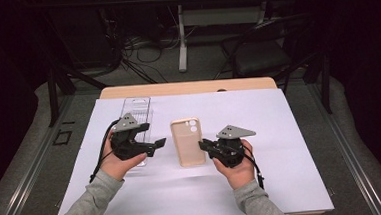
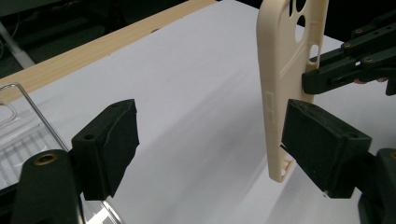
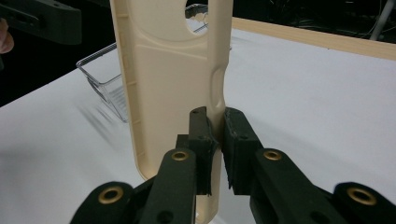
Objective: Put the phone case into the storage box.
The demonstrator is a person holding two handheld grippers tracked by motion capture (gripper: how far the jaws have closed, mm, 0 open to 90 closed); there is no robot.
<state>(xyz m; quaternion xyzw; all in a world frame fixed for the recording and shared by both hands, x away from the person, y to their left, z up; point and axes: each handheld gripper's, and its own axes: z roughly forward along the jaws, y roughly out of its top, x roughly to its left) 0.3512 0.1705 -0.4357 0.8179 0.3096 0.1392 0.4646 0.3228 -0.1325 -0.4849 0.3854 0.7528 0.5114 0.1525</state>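
Now a hand-off: right gripper (image 3: pixel 215 140) pinches the cream phone case (image 1: pixel 189 141) by its side wall; left gripper (image 2: pixel 210 144) gapes, apparently released. Next: regrip opposite edge.

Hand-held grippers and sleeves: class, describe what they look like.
Each hand-held gripper, left and right, is black, with a grey three-cornered plate on top, brass-coloured rivets at its linkage and a black trailing cable. The jaws carry blocky black pads. The sleeves are grey.
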